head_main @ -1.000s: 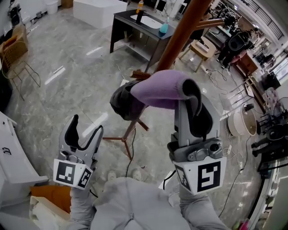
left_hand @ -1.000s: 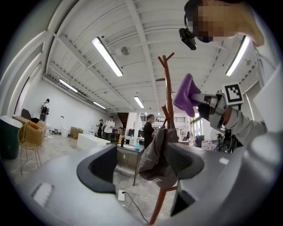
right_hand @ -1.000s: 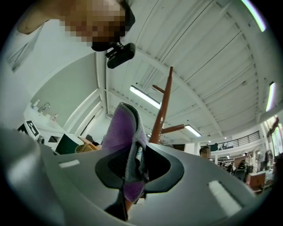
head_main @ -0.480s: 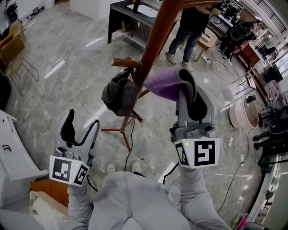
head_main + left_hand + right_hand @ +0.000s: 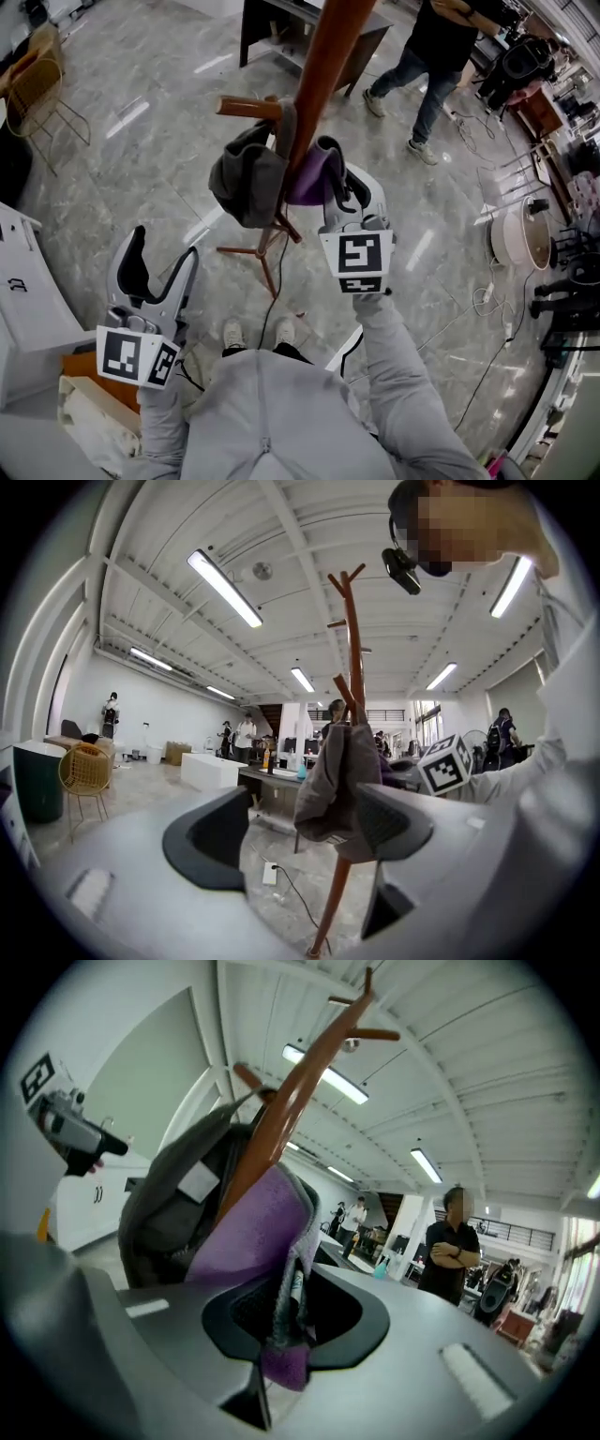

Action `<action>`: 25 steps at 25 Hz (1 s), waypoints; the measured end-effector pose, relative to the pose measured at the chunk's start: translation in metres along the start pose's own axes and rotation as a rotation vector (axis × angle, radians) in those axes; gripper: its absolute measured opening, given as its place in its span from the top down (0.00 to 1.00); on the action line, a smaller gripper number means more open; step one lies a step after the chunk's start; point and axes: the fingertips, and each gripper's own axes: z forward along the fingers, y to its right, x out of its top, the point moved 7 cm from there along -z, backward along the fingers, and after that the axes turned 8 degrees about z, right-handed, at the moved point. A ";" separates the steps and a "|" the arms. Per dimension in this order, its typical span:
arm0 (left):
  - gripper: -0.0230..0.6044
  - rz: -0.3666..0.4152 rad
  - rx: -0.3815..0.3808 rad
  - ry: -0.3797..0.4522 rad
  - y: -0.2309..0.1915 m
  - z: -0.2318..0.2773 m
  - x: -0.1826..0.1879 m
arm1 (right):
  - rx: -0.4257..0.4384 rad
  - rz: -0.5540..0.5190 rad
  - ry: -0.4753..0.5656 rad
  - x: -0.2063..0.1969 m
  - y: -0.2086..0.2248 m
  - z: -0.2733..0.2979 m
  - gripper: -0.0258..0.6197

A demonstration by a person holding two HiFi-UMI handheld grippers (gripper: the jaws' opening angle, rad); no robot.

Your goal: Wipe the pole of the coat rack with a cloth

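Note:
The brown wooden coat rack pole (image 5: pixel 319 89) rises through the middle of the head view, with a dark grey garment (image 5: pixel 242 178) hung on a peg. My right gripper (image 5: pixel 330 183) is shut on a purple cloth (image 5: pixel 307 178), and the cloth lies against the pole's right side. In the right gripper view the purple cloth (image 5: pixel 267 1241) is pinched between the jaws and pressed on the pole (image 5: pixel 286 1101). My left gripper (image 5: pixel 159 267) stands open and holds nothing, low at the left, apart from the rack. In the left gripper view the rack (image 5: pixel 352 696) and garment (image 5: pixel 333 780) stand ahead.
The rack's legs (image 5: pixel 253 258) spread on the marble floor. A person (image 5: pixel 427 66) stands behind the rack at upper right near a dark table (image 5: pixel 281 28). A wire chair (image 5: pixel 42 94) is at far left, a white cabinet (image 5: pixel 28 309) at lower left, cables at right.
My right gripper has carried the purple cloth left and forward onto the pole. The view has tilted down. The left gripper has stayed open and low.

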 end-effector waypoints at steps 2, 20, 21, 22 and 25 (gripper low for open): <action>0.35 -0.003 0.010 -0.011 0.001 0.001 -0.004 | -0.008 -0.076 -0.051 -0.014 -0.010 0.011 0.88; 0.35 -0.020 0.004 -0.022 0.015 0.016 -0.013 | 0.009 -0.497 -0.182 -0.033 -0.047 0.006 0.88; 0.35 -0.019 0.001 -0.022 0.016 0.018 -0.013 | 0.015 -0.492 -0.187 -0.035 -0.048 0.004 0.88; 0.35 -0.019 -0.003 -0.021 0.017 0.019 -0.012 | 0.020 -0.487 -0.191 -0.036 -0.048 0.002 0.88; 0.35 -0.017 -0.013 -0.019 0.018 0.021 -0.011 | 0.036 -0.478 -0.206 -0.041 -0.052 -0.002 0.88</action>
